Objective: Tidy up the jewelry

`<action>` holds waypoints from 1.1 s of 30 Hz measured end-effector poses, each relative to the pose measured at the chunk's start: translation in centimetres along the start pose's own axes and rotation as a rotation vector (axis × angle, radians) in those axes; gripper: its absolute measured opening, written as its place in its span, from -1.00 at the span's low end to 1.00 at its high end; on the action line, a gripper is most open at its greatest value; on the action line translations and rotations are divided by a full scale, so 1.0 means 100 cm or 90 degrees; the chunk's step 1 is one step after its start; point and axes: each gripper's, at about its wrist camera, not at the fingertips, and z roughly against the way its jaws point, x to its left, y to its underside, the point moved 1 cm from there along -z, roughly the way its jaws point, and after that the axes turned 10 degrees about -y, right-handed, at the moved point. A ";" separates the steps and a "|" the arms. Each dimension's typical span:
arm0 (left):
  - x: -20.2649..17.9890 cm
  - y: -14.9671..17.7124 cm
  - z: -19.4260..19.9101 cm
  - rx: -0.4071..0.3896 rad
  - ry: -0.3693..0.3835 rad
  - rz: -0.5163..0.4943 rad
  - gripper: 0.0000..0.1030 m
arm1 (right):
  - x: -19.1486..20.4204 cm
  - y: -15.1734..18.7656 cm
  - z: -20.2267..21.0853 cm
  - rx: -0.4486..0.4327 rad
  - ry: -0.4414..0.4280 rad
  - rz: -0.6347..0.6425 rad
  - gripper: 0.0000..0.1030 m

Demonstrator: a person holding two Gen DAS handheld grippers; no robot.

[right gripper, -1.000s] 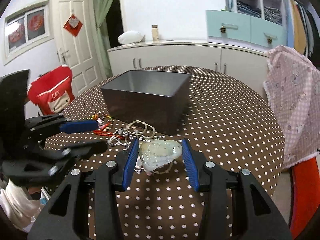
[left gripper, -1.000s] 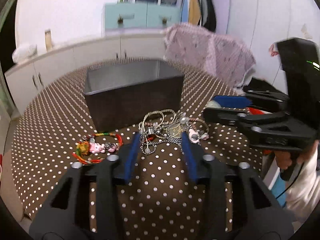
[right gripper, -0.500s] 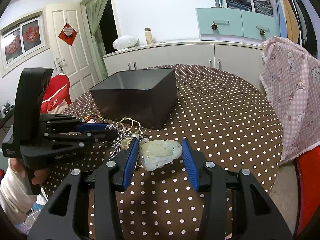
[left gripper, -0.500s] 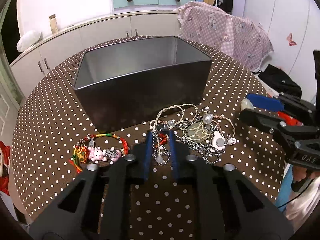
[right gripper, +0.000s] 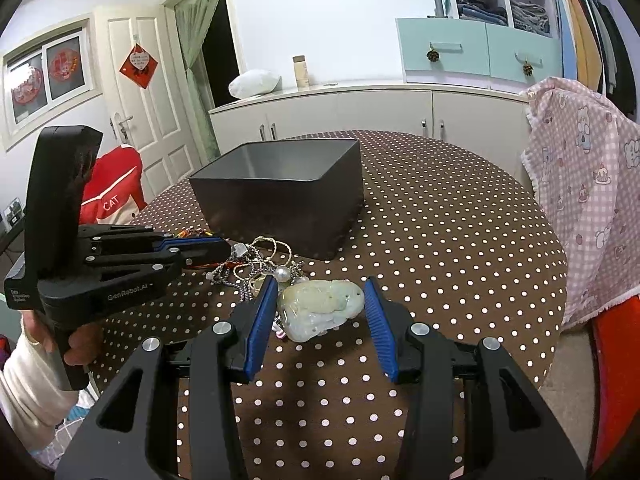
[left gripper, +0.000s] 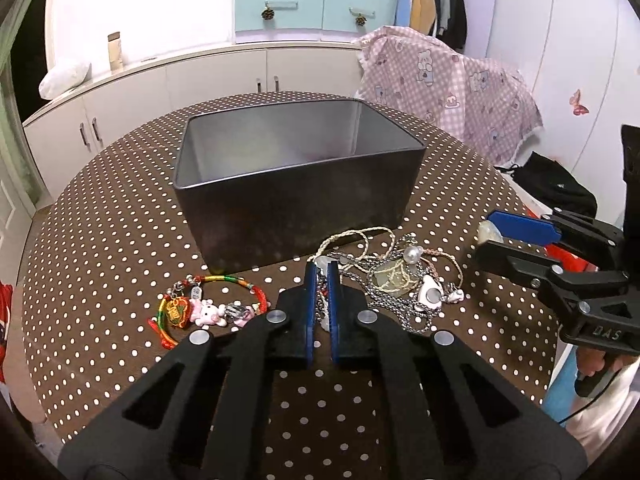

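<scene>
A: Where's the jewelry?
B: In a tangled heap of necklaces (left gripper: 394, 280) on the brown polka-dot counter (left gripper: 100, 216), just in front of the dark metal box (left gripper: 296, 184): braided cord, steel chain, a pearl bead. Left of it lies a rainbow-thread bracelet (left gripper: 208, 304) with pink pig charms.

A: And the left gripper (left gripper: 321, 276)?
B: Its blue-padded fingers (left gripper: 309, 300) have just been closing and now pinch a strand of chain at the heap's left edge, with only a sliver between them.

A: The right gripper (right gripper: 320, 304)?
B: Partly spread around a pale green carved jade pendant (right gripper: 320, 308), smooth and lumpy. The left pad seems to touch it; a gap shows on the right, so I can't tell if it's gripped.

A: Any writing?
B: "GenRobot.AI" on the left gripper's black body, "DAS" on the right one's, and "CAT" on a red bag (right gripper: 112, 196) beyond the counter's edge.
</scene>
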 end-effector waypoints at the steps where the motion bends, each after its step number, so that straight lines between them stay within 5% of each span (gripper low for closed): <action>1: 0.001 -0.001 -0.001 0.001 -0.006 0.005 -0.87 | 0.000 0.000 0.000 0.001 0.000 0.000 -0.19; 6: 0.011 -0.003 -0.014 0.053 -0.010 0.036 -0.56 | 0.001 0.002 -0.001 0.005 -0.003 -0.005 -0.19; 9: 0.012 -0.005 -0.013 0.050 0.014 0.039 0.34 | 0.003 0.003 0.000 0.004 -0.006 -0.005 -0.20; 10: 0.013 -0.006 -0.011 0.043 0.011 0.043 0.36 | 0.003 0.004 0.000 0.005 -0.007 -0.003 -0.19; 18: 0.010 -0.011 -0.016 0.045 0.052 0.046 0.35 | 0.003 0.004 0.000 0.002 -0.011 -0.007 -0.19; 22: 0.005 -0.014 -0.022 0.055 0.077 0.035 -0.34 | 0.001 0.003 0.000 0.002 -0.010 -0.006 -0.19; 31: -0.001 -0.014 -0.029 0.071 0.076 0.017 -0.35 | -0.005 0.004 0.001 0.005 -0.001 -0.011 -0.19; 33: -0.001 -0.014 -0.030 0.072 0.067 0.020 -0.53 | -0.004 0.004 0.000 0.007 0.001 -0.010 -0.19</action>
